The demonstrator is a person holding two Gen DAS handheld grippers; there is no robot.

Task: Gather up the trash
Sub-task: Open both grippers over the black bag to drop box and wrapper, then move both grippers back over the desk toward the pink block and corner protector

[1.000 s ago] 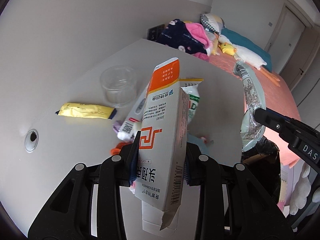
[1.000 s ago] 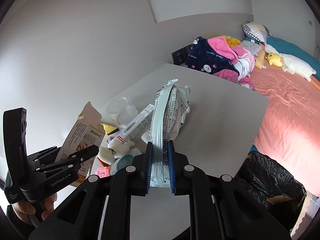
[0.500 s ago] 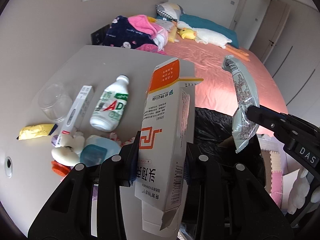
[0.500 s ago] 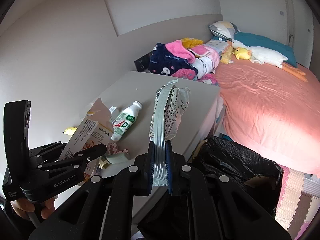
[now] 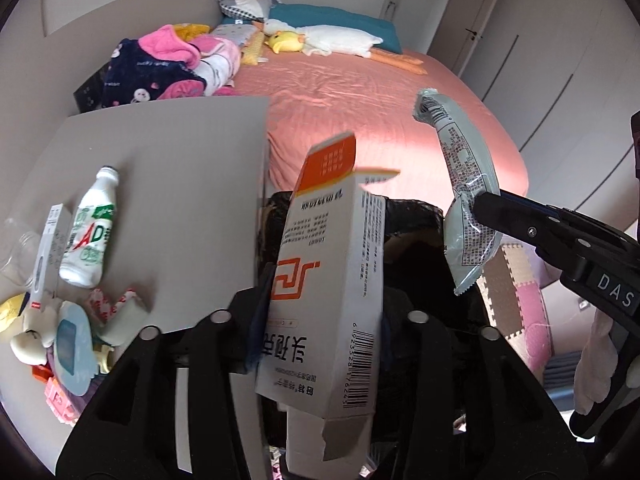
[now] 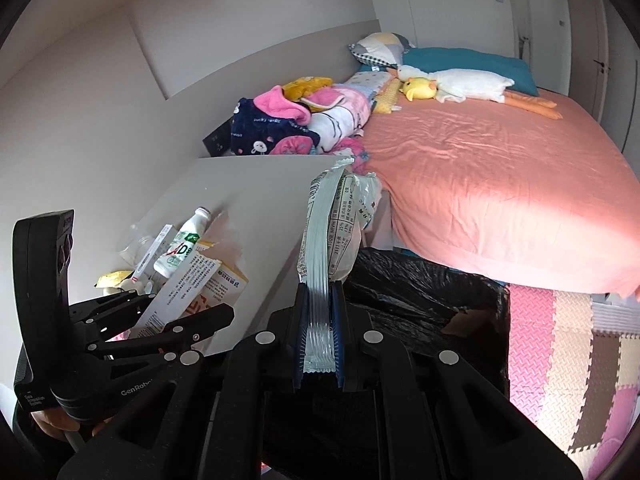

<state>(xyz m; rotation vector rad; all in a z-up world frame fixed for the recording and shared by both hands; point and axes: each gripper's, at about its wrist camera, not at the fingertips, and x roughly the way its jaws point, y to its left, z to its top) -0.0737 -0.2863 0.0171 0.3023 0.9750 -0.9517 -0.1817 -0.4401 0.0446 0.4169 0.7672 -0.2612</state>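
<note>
While the left gripper (image 5: 320, 312) hangs above the black-lined trash bin (image 5: 416, 264), its jaws are opening; the white and orange carton (image 5: 332, 280) stands tilted between them, the pads apparently no longer pressing on it. At right, the right gripper (image 6: 319, 344) is clamped on the lower end of a grey snack wrapper (image 6: 326, 248), which rises upright over the bin's near rim. On the grey table (image 5: 180, 200), at left, lie a white AD bottle (image 5: 90, 232), a slim box (image 5: 46, 256) and small toys (image 5: 68, 344). Beyond, a pink-sheeted bed (image 6: 500, 184) carries a yellow duck plush (image 6: 418, 88).
</note>
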